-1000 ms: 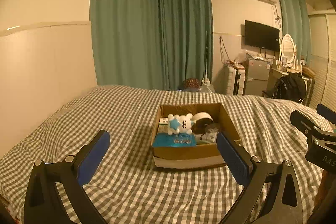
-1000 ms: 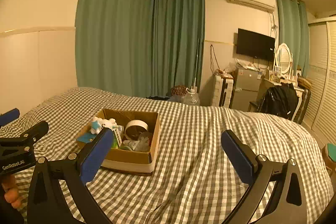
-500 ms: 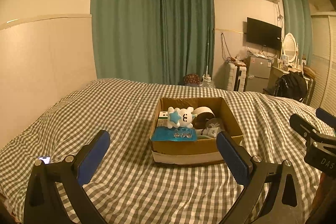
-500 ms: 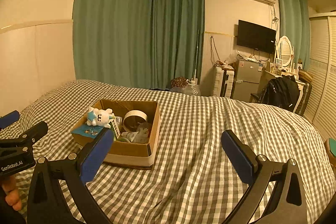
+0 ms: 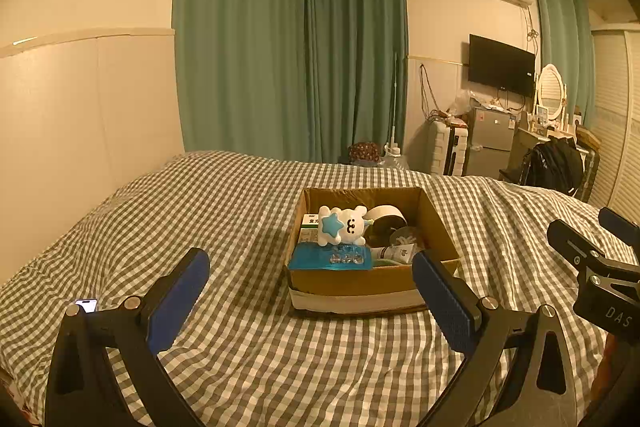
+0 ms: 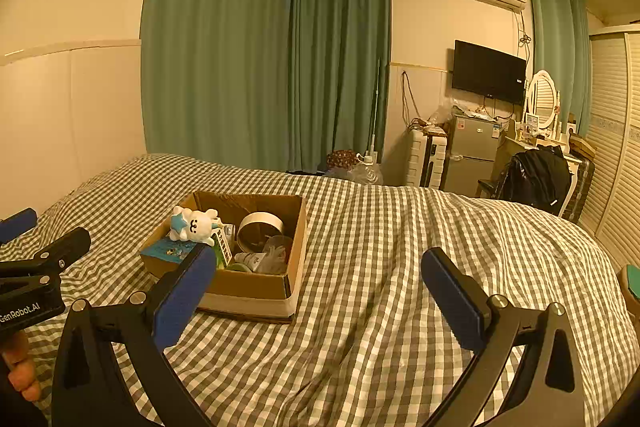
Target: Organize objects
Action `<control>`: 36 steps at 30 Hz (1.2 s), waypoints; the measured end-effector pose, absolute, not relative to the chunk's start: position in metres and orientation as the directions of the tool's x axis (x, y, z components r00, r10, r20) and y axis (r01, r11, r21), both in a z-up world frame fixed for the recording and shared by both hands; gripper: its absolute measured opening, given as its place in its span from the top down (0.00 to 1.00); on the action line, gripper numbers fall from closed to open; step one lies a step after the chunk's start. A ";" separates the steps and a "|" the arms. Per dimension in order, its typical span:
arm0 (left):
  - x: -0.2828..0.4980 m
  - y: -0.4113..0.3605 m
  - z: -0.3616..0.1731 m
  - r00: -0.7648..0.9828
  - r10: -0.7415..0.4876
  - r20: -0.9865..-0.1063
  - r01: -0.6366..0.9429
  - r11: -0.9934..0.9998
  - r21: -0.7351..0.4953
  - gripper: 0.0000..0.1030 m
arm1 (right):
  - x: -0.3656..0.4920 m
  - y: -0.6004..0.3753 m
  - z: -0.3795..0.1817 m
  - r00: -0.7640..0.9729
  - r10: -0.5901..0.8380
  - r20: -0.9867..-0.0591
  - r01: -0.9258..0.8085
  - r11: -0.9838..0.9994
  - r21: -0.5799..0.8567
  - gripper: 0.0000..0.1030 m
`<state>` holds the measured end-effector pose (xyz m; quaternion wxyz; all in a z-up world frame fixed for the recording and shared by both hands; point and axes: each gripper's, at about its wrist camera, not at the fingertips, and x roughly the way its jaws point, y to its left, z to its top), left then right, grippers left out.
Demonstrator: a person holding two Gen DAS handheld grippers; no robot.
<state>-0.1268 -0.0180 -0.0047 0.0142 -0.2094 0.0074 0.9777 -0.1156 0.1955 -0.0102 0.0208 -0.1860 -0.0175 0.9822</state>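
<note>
An open cardboard box [image 5: 360,283] sits on the checked bed; it also shows in the right wrist view [image 6: 256,289]. Inside are a white plush toy with a blue star [image 5: 344,225], a blue flat pack [image 5: 330,261], a roll of tape [image 5: 386,217], a green-and-white carton [image 5: 310,223] and a small tube [image 5: 394,253]. My left gripper [image 5: 310,297] is open and empty, just short of the box's near side. My right gripper [image 6: 316,291] is open and empty, to the right of the box above the bedspread.
A phone [image 5: 86,305] lies on the bed [image 5: 180,211] at the near left. Green curtains, a fridge [image 5: 486,143], a wall TV [image 5: 502,65] and a chair with a black backpack [image 5: 554,165] stand beyond the bed's far edge.
Both cameras have pulled back and risen slightly; the box sits a little lower in view. The phone has come into sight at the left. Both grippers stay open.
</note>
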 end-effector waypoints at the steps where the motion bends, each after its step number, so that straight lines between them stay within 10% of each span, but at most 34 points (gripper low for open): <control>1: -0.127 -0.018 -0.005 -0.912 0.025 -0.410 -0.031 -0.999 0.008 0.00 | -0.116 0.195 -0.010 -0.930 0.046 -0.366 -0.034 -0.999 -0.041 0.00; 36: -0.124 -0.014 -0.005 -0.915 0.007 -0.404 -0.020 -0.999 0.028 0.00 | -0.118 0.192 -0.017 -0.921 0.037 -0.387 -0.024 -0.999 -0.037 0.00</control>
